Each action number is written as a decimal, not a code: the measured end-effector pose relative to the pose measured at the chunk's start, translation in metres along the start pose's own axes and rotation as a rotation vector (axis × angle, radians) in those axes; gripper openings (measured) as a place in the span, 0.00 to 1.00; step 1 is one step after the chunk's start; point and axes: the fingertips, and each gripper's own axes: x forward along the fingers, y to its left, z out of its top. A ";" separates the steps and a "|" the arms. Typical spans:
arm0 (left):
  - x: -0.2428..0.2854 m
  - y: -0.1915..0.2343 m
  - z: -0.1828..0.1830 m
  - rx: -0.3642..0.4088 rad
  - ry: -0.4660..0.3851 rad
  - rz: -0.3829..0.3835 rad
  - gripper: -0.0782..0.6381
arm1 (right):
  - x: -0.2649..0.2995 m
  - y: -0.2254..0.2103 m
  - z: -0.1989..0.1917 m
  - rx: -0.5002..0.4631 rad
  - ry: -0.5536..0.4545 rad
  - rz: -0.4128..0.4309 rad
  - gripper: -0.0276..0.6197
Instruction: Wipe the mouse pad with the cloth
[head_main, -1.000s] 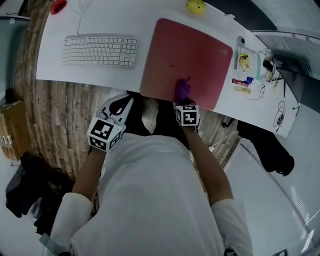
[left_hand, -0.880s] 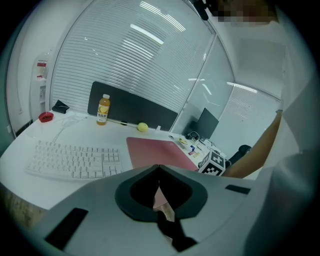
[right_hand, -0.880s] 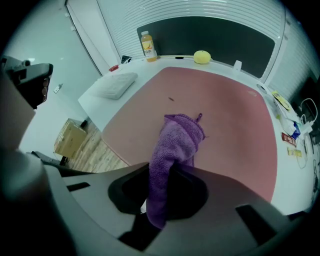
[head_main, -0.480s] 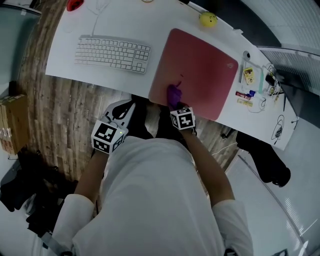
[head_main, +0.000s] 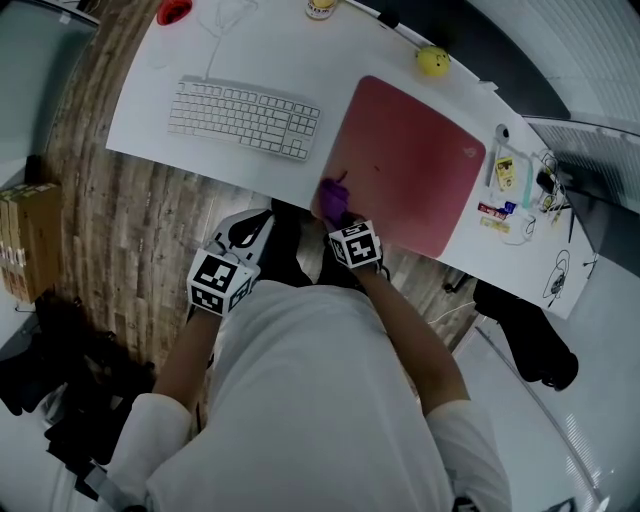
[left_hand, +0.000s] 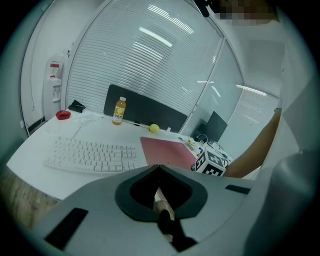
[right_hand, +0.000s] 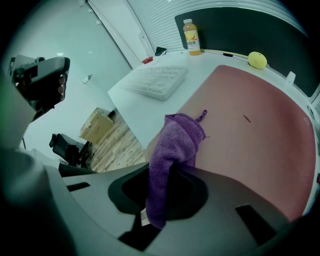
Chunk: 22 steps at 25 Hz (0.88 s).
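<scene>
A red mouse pad (head_main: 415, 160) lies on the white desk (head_main: 160, 110), right of the keyboard. A purple cloth (head_main: 333, 198) rests on the pad's near-left corner, and my right gripper (head_main: 340, 215) is shut on it. In the right gripper view the cloth (right_hand: 177, 142) hangs from the jaws onto the pad (right_hand: 245, 135). A small dark mark (right_hand: 247, 118) shows on the pad further in. My left gripper (head_main: 255, 218) hangs below the desk's near edge, close to the person's body, jaws together and holding nothing (left_hand: 159, 169).
A white keyboard (head_main: 245, 115) lies left of the pad. At the desk's far edge are a yellow ball (head_main: 432, 62), a bottle (right_hand: 191, 36) and a red object (head_main: 173, 12). Small items and cables (head_main: 510, 180) lie right of the pad. A cardboard box (head_main: 25, 240) stands on the floor.
My right gripper has dragged the cloth leftward along the pad's near edge, from near its middle to the near-left corner. The left gripper stays by the body.
</scene>
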 end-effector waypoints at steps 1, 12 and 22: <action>0.000 0.001 0.000 0.000 -0.001 0.002 0.13 | 0.003 0.005 0.003 -0.011 0.000 0.011 0.15; -0.011 0.019 0.000 -0.023 -0.009 0.035 0.13 | 0.019 0.033 0.025 -0.037 0.012 0.074 0.15; -0.008 0.029 0.009 -0.007 -0.011 0.055 0.13 | 0.006 0.053 0.058 0.002 -0.047 0.153 0.15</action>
